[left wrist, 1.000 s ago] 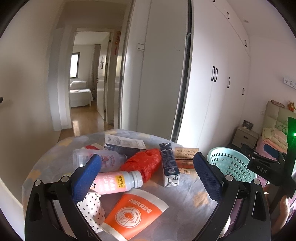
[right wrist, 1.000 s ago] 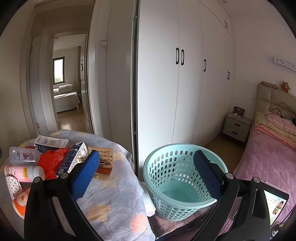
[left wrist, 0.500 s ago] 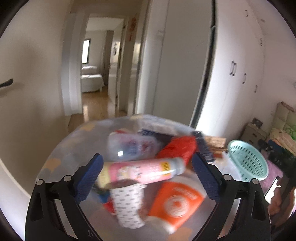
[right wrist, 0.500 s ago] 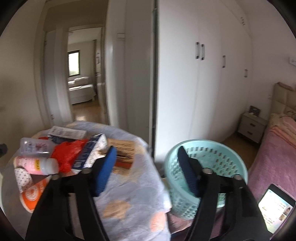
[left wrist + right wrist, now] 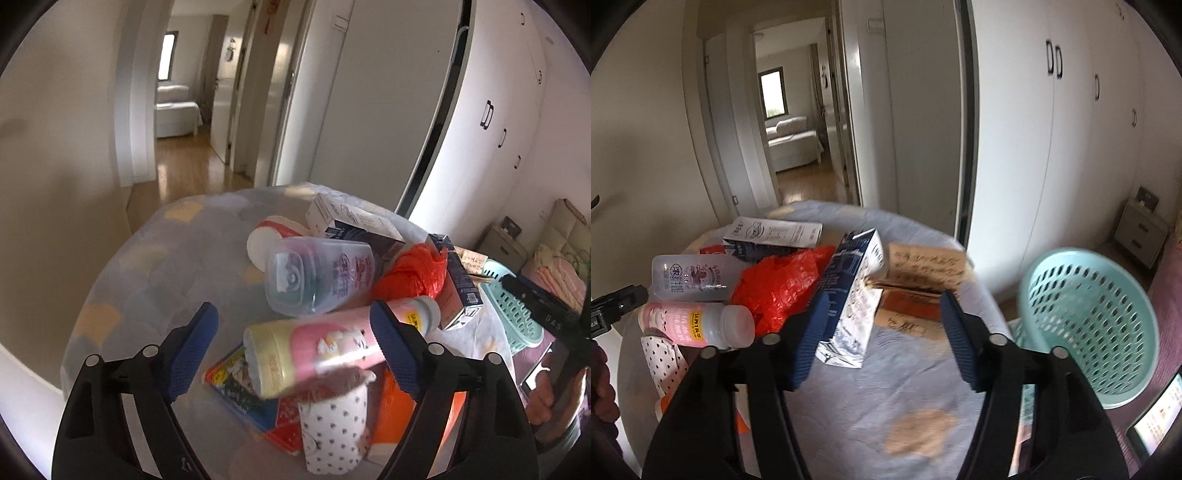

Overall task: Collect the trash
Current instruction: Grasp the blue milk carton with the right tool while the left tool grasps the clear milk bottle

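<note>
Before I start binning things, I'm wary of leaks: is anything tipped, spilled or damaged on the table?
No spill shows. Nearly everything lies tipped: the pink bottle rests across the dotted paper cup, the clear bottle lies on its side, and the blue carton lies over with its top torn open. Both tools are open.

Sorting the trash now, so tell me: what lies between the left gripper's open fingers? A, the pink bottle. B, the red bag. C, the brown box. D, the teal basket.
A: the pink bottle lies on its side across the left gripper's open gap.
</note>
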Demonstrator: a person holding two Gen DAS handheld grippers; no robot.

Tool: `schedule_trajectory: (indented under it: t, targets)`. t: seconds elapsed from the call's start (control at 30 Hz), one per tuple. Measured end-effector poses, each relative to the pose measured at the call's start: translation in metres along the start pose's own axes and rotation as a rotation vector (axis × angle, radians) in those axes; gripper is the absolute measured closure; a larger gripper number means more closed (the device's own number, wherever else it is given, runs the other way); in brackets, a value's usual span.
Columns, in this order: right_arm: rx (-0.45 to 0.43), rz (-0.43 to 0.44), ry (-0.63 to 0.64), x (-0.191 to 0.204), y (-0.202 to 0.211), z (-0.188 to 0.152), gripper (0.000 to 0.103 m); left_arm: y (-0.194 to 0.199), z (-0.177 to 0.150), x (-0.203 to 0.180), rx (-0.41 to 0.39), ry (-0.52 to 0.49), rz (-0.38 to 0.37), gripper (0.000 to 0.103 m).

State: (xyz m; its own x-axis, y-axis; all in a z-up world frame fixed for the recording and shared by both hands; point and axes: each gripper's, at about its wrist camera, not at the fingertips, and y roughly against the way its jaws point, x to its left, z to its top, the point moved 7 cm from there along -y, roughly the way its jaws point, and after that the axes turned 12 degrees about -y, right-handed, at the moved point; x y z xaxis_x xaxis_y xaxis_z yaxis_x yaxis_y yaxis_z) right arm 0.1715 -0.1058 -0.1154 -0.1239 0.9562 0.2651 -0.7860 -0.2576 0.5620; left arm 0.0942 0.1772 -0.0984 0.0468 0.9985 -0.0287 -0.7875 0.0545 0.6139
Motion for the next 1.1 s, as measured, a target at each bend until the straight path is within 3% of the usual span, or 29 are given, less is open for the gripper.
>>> schedule_trajectory:
  t: [0.17,0.27,0.43,0.67,0.7,0.8,0.93,1.1]
  targets:
    - [0.039,0.009,0.003,0.011,-0.019,-0.002,0.035,-0.014,0.025,-0.001,0.003,-0.064,-0.035,0.019]
    - [0.079,0.017,0.005,0.019,-0.031,-0.007,0.033,-0.031,0.041,-0.003,0.046,-0.083,-0.076,0.019]
    - [0.15,-0.016,-0.006,0.024,-0.056,-0.014,0.032,-0.059,0.053,-0.021,0.147,-0.2,-0.126,0.02]
    - [0.2,-0.061,-0.022,0.023,-0.077,-0.019,0.033,-0.085,0.037,-0.04,0.285,-0.341,-0.061,0.03]
    - [0.199,-0.066,-0.023,0.023,-0.078,-0.019,0.037,-0.086,0.036,-0.04,0.298,-0.343,-0.064,0.031]
    - [0.206,-0.052,-0.01,0.026,-0.077,-0.022,0.063,-0.083,0.031,-0.037,0.326,-0.351,-0.083,0.032]
    - [0.186,-0.05,0.005,0.029,-0.071,-0.026,0.068,-0.082,0.025,-0.041,0.349,-0.407,-0.083,0.035]
    - [0.157,-0.034,0.006,0.027,-0.058,-0.018,0.068,-0.077,0.019,-0.056,0.352,-0.467,-0.121,0.048]
